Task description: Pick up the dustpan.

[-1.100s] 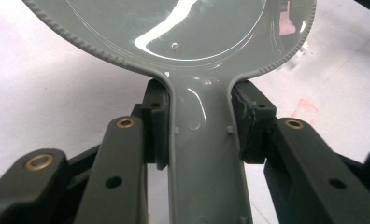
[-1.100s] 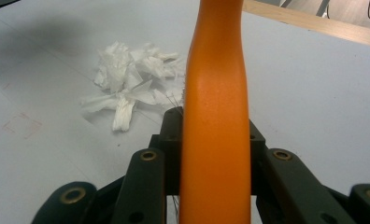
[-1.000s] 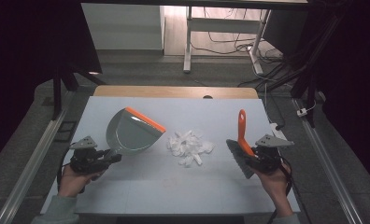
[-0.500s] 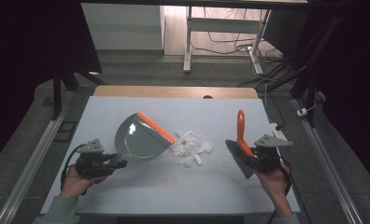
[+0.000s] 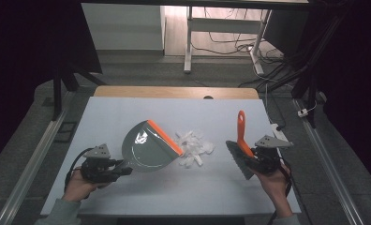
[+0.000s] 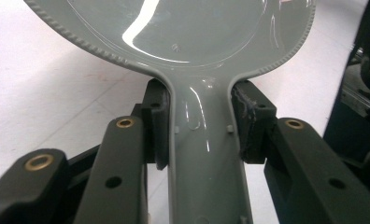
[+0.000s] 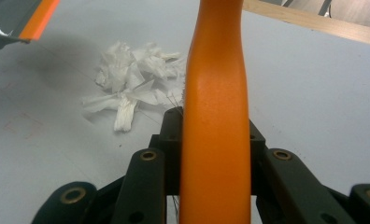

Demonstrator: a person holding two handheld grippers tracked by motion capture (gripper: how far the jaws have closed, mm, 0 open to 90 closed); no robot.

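A grey dustpan point(image 5: 146, 147) with an orange lip is held tilted above the white table, its lip beside a pile of torn white paper scraps point(image 5: 193, 146). My left gripper point(image 5: 112, 169) is shut on the dustpan's handle point(image 6: 204, 154), both pads pressing its sides. Right of the scraps, my right gripper point(image 5: 249, 157) is shut on a small brush with an orange handle point(image 5: 241, 131) and dark bristles point(image 5: 238, 160). In the right gripper view the orange handle point(image 7: 215, 116) rises between the jaws, with the paper scraps point(image 7: 131, 84) to its left.
The white table point(image 5: 183, 197) has a wooden strip point(image 5: 174, 92) along its far edge. Metal rails point(image 5: 29, 168) run down both sides. A desk frame with cables point(image 5: 230, 37) stands on the floor beyond.
The dustpan has moved right toward the scraps and tilted, its orange lip now beside the pile. The left hand shifted slightly toward the near edge. The brush and right hand stayed put.
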